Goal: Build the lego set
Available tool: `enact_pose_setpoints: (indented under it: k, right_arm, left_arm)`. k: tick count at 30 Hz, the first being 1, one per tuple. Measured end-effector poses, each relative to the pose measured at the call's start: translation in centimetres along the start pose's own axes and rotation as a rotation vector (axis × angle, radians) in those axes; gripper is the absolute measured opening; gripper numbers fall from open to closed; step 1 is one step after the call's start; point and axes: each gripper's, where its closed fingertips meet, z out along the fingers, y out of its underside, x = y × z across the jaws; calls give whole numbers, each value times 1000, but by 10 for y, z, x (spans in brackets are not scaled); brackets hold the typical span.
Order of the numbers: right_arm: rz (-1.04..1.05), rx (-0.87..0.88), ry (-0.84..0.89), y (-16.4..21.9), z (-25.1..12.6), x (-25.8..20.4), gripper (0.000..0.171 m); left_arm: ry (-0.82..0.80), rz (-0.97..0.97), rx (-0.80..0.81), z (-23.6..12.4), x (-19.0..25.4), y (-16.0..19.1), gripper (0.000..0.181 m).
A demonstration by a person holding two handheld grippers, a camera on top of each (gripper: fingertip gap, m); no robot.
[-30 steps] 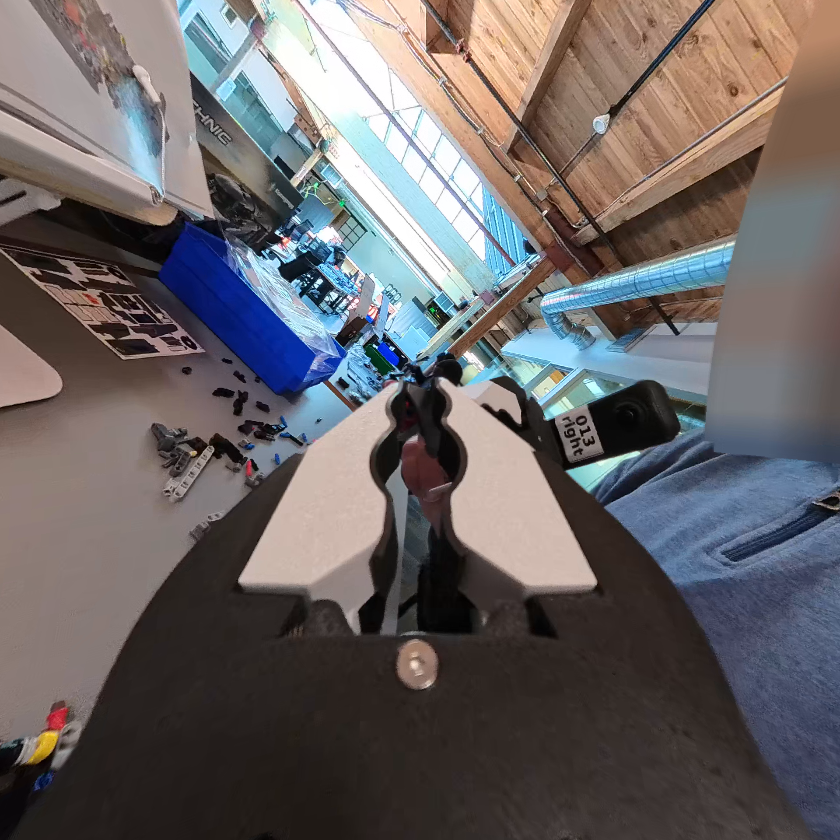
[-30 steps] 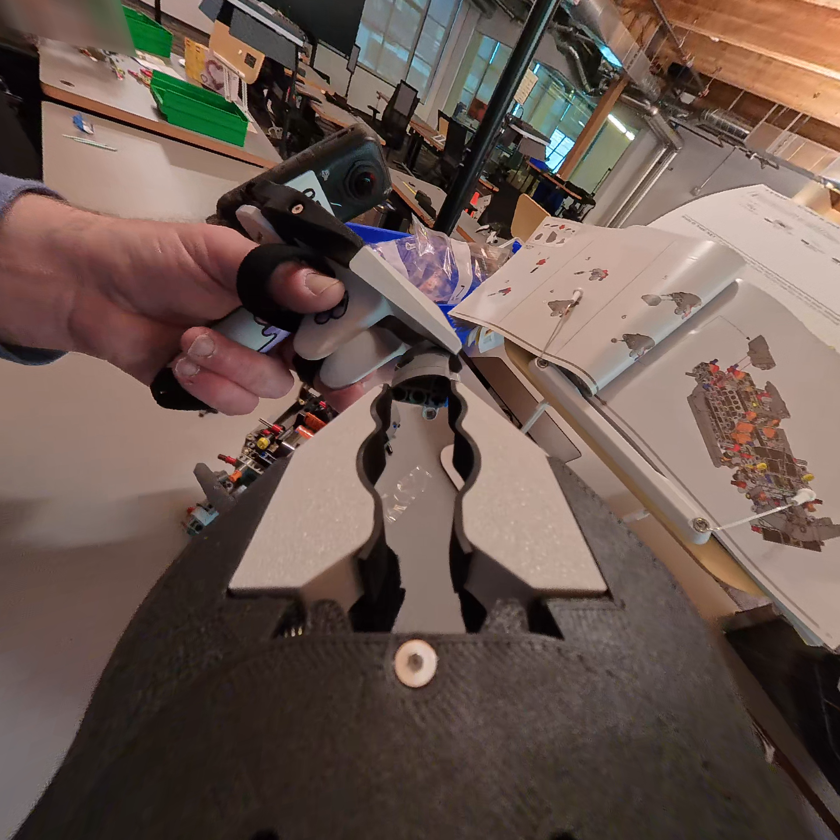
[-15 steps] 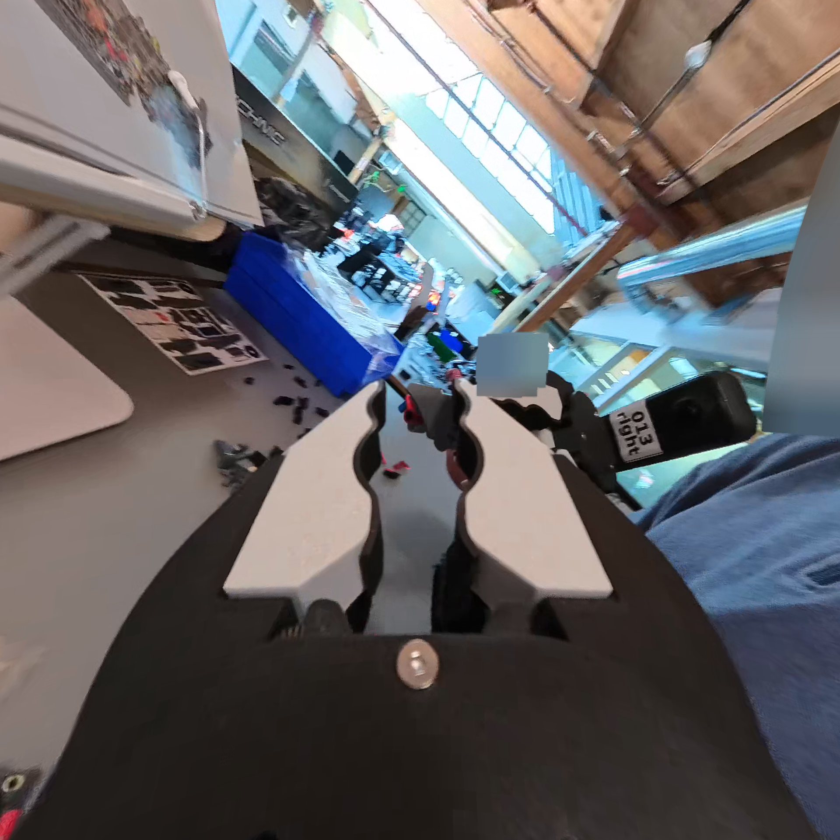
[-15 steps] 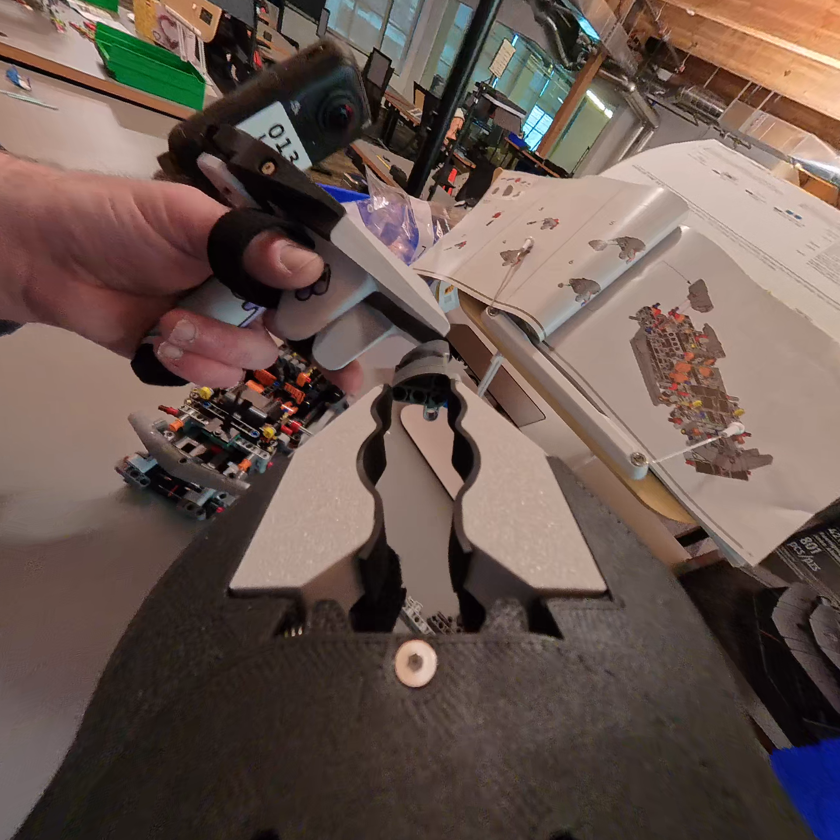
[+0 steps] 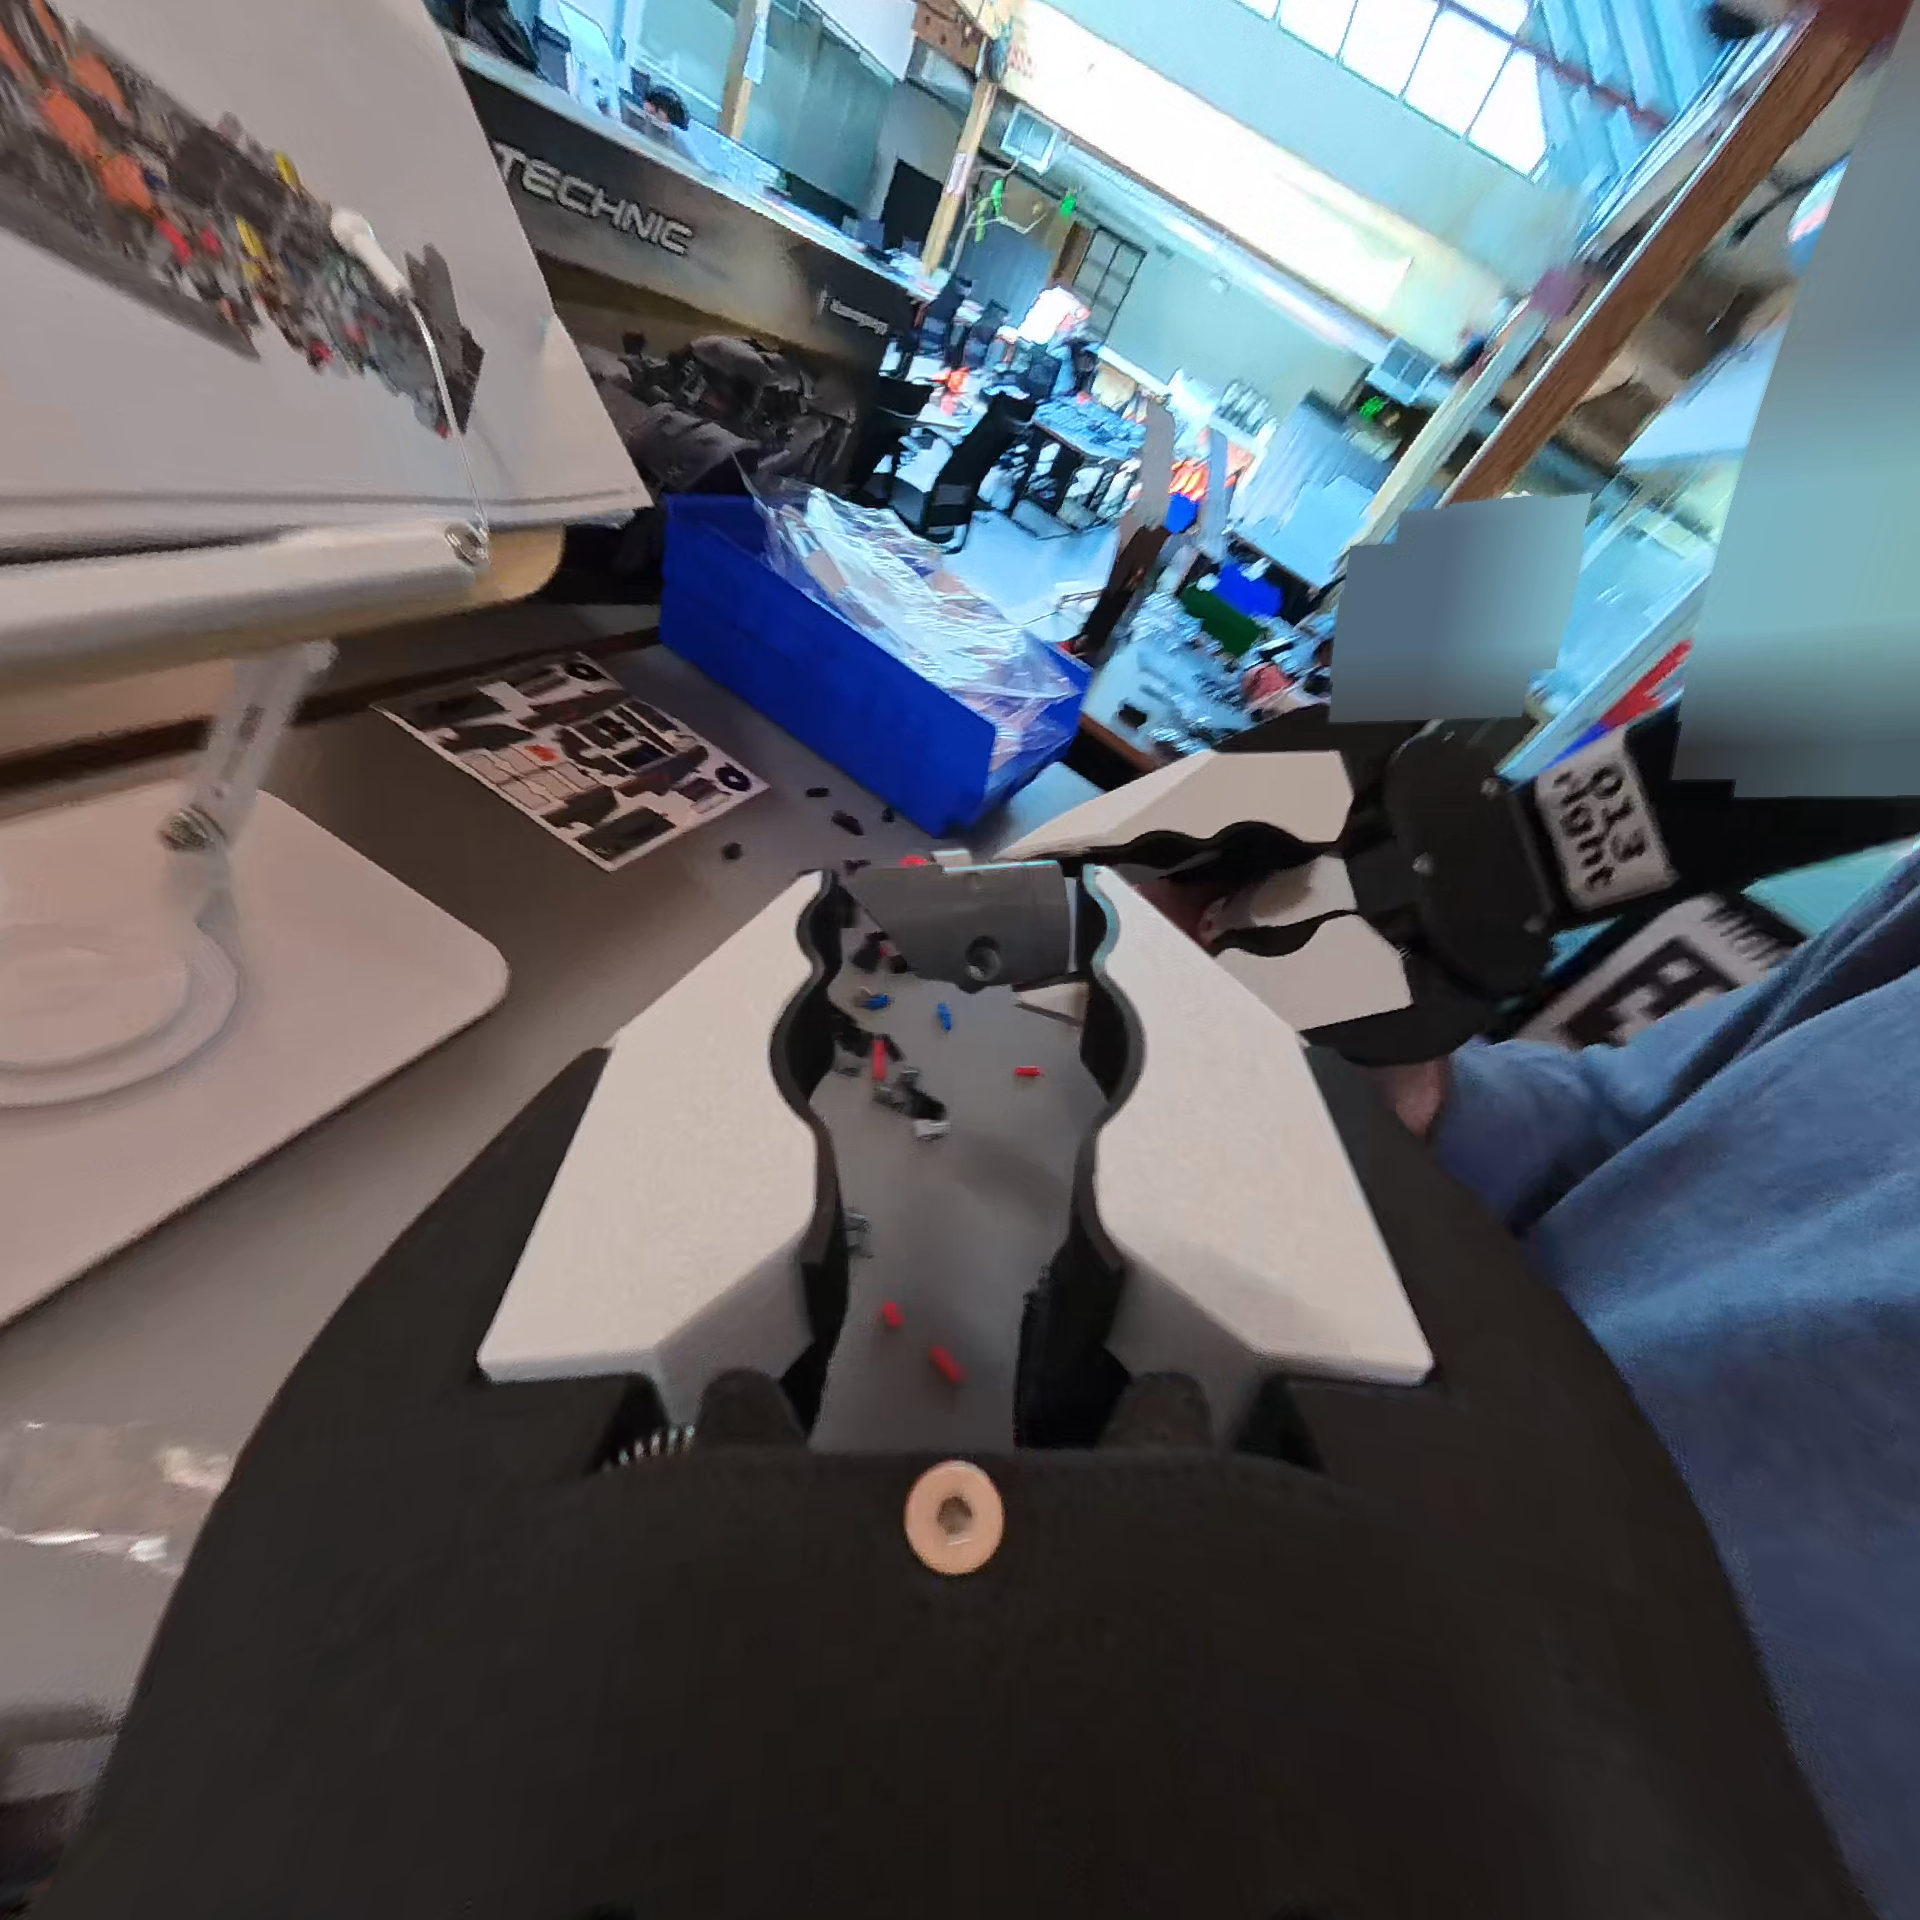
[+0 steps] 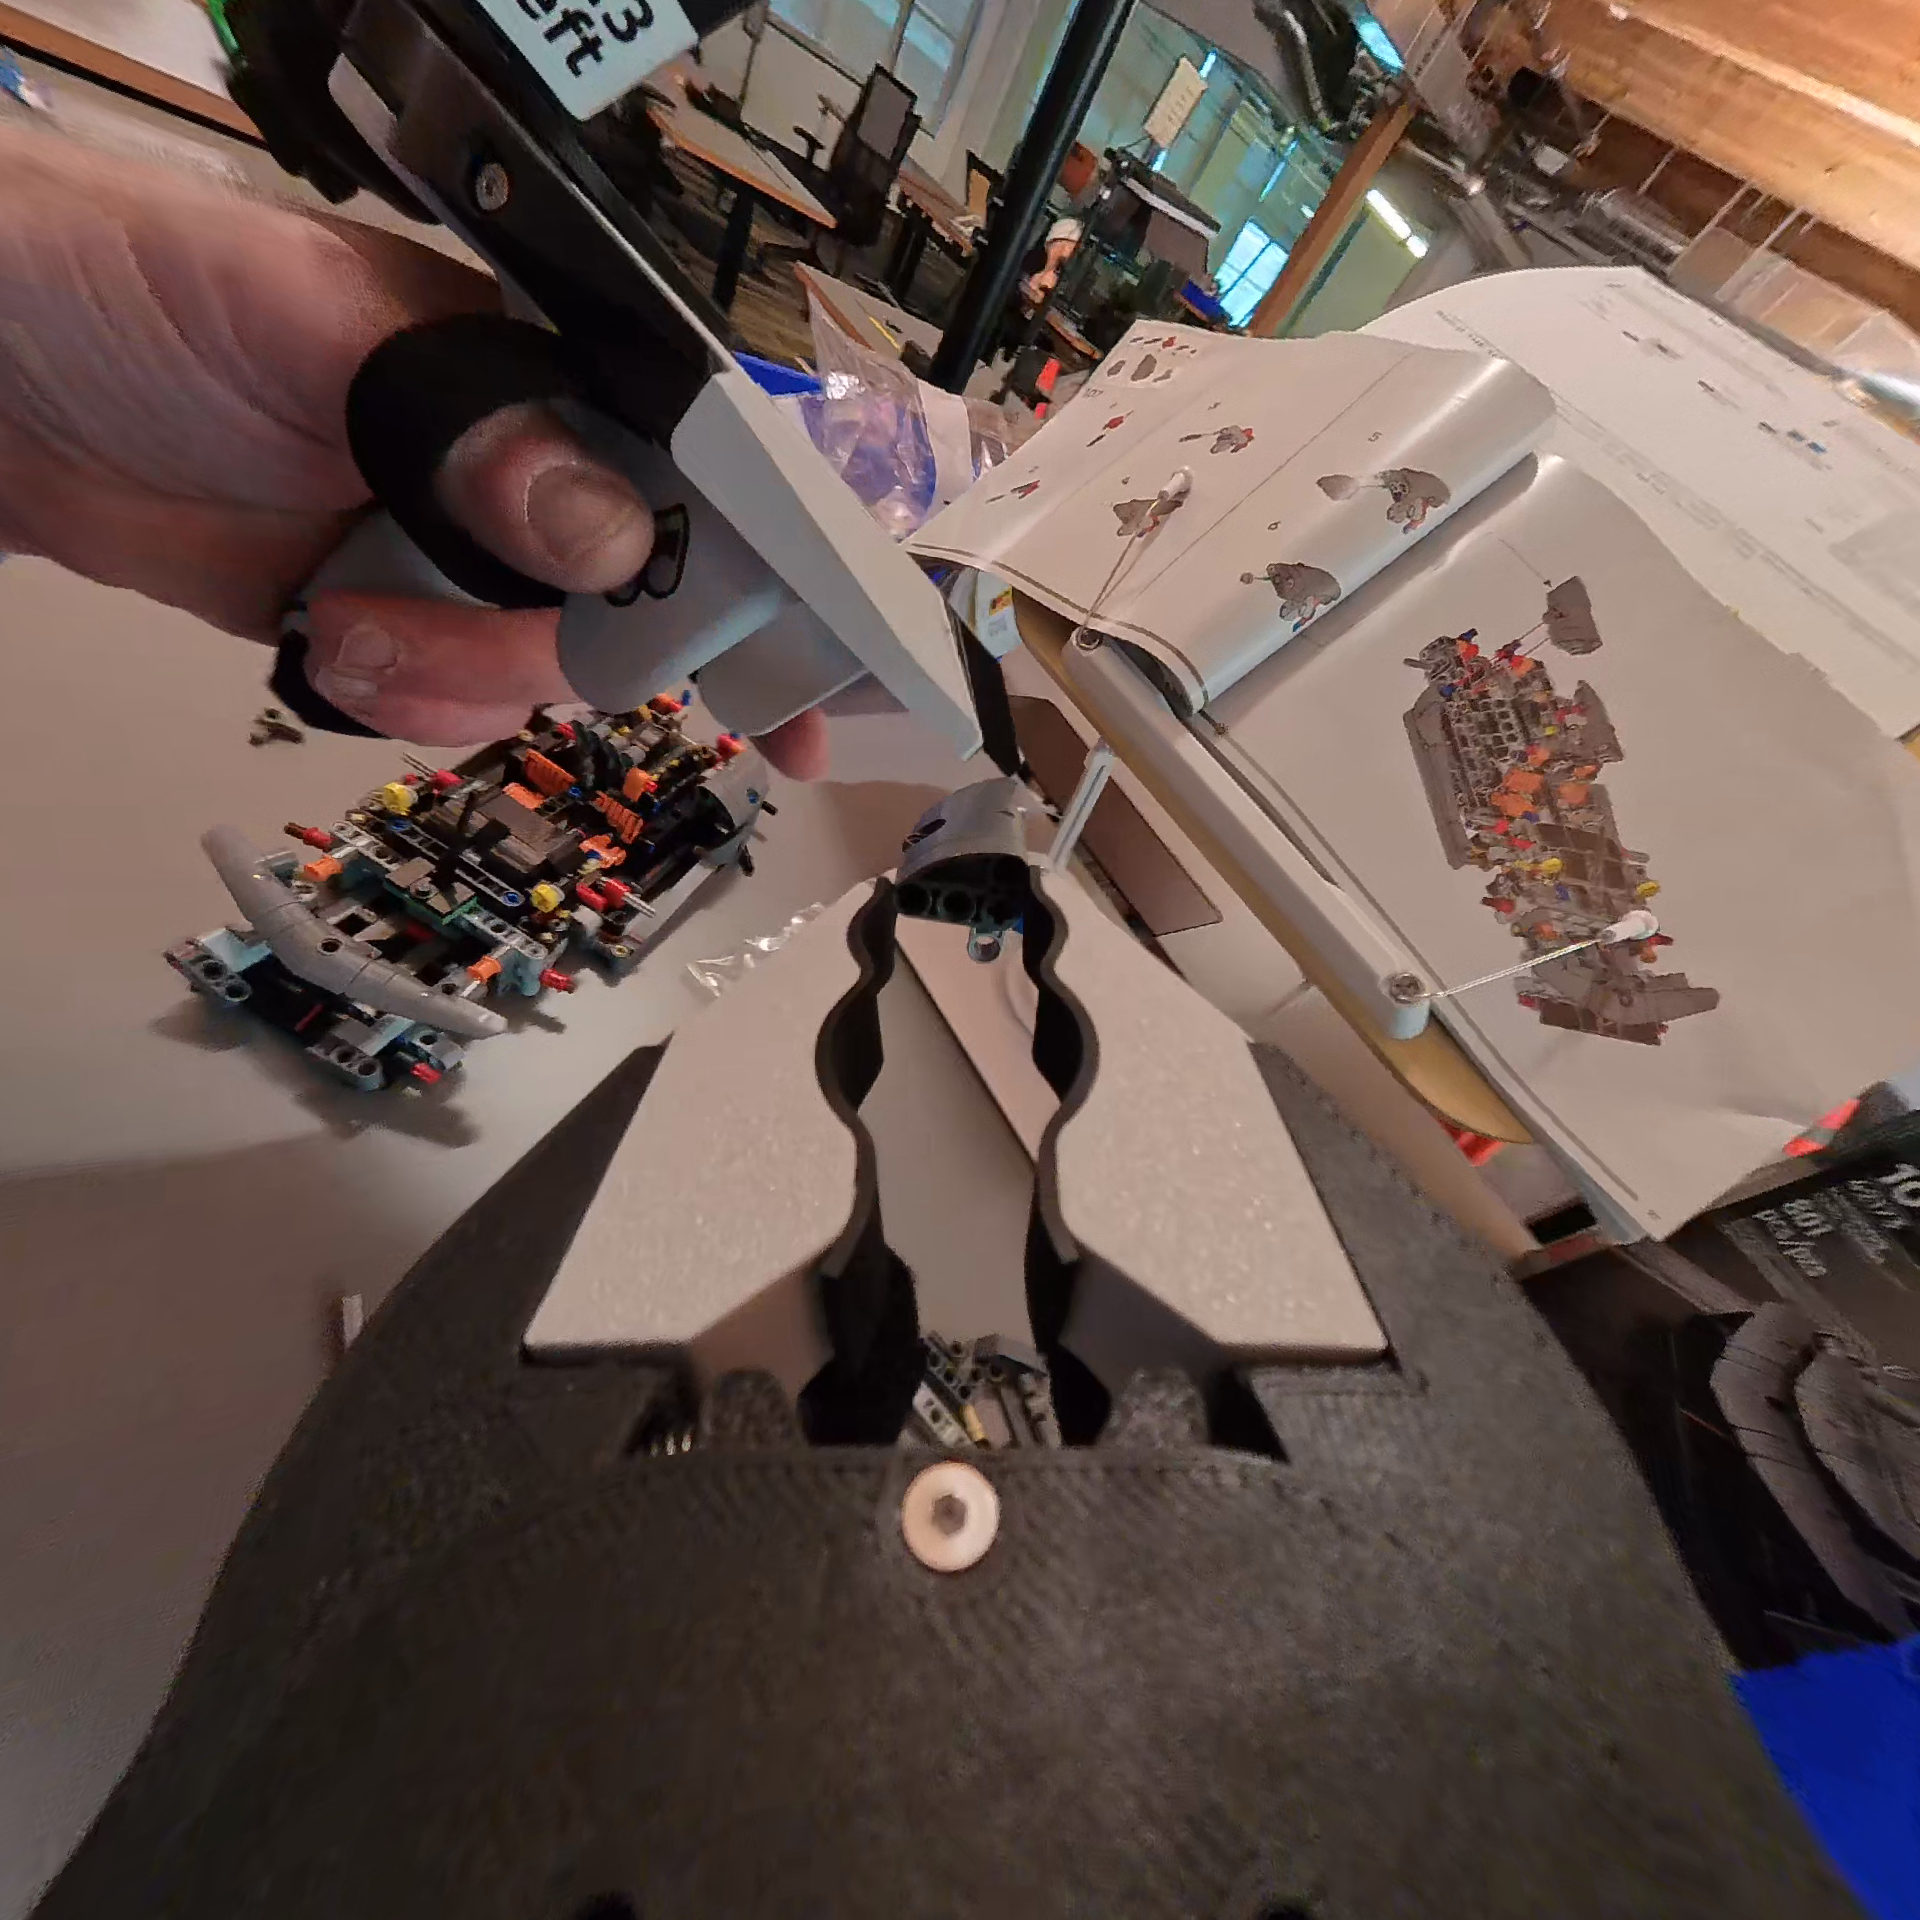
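Gripping a dark grey lego panel [image 6: 961,868] at its fingertips, the right gripper [image 6: 961,904] fills the foreground of the right wrist view; its jaws pinch the piece, whose end shows a row of round holes and a small blue pin beneath. In the left wrist view the left gripper [image 5: 961,914] has its jaws spread, with the same grey panel [image 5: 966,925] lying between the tips; whether those tips touch it cannot be told. The right gripper [image 5: 1122,847] enters that view from the right, its tips at the panel's upper edge. Through the gap between the left fingers, loose red, blue and black lego pieces [image 5: 894,1049] lie scattered on the grey table [image 5: 343,1226]. A person's hand [image 6: 239,447] holds the left gripper's handle in the right wrist view, one finger through a black loop, just above the panel. Beyond it, on the table to the left, stands the partly built lego model [image 6: 468,862], dark with orange, red and yellow parts and a curved grey piece along its near edge. Farther off, an open instruction booklet [image 6: 1558,790] rests on a white stand [image 5: 239,997]. A sticker sheet [image 5: 582,758] and a blue bin [image 5: 831,675] holding clear plastic bags lie behind.
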Motion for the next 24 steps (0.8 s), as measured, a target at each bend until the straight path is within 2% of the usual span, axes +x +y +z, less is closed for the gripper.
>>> enact_pose_setpoints:
  k: [3, 9, 11, 14, 16, 17, 23, 24]
  right_arm:
    - [65, -14, -46, 4, -2, -1, 22]
    - [330, -45, -188, 9, -1, -9, 22]
    - [421, -44, -238, 7, 2, -13, 22]
    - [538, -34, -314, 1, 8, -21, 21]
    - [583, -52, -350, 0, 13, -28, 22]
    - [587, -62, -357, 0, 14, -31, 22]
    - [667, -32, -387, -5, 16, -36, 22]
    - [704, -11, -394, -8, 15, -35, 26]
  left_arm:
    - [-58, 196, -60, -3, -1, 6, 40]
    - [-230, 885, -289, -5, -1, 32, 45]
    - [-278, 1028, -298, -4, -1, 34, 49]
    - [-315, 1149, -325, -2, -1, 44, 47]
    - [-397, 1214, -320, -6, -8, 42, 31]
    - [-395, 1230, -330, -8, -8, 44, 30]
    - [-391, 1182, -302, -14, -7, 47, 28]
    - [-390, 1174, -296, -14, -7, 47, 28]
